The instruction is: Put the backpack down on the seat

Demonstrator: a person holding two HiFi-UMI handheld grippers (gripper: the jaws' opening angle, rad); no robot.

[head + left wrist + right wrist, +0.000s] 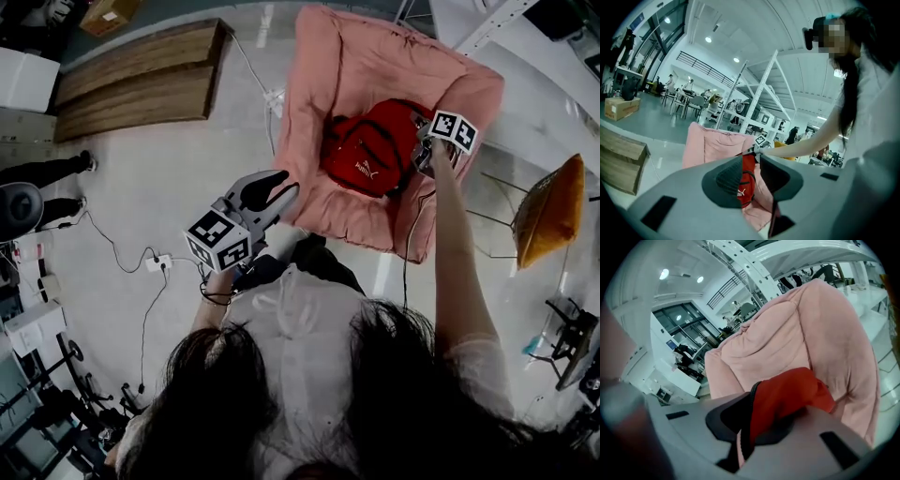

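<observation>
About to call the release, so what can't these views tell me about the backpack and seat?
Head view: the backpack hides its own contact with the armchair seat.
Right gripper view: red fabric and the right gripper body cover the seat below.
Left gripper view: the left gripper covers most of the bag.
Clamped part: strap or fabric, unclear.

Held right arm stretched toward one o'clock with right gripper clamped on the backpack, and left gripper near eleven o'clock, jaws apart, empty.
</observation>
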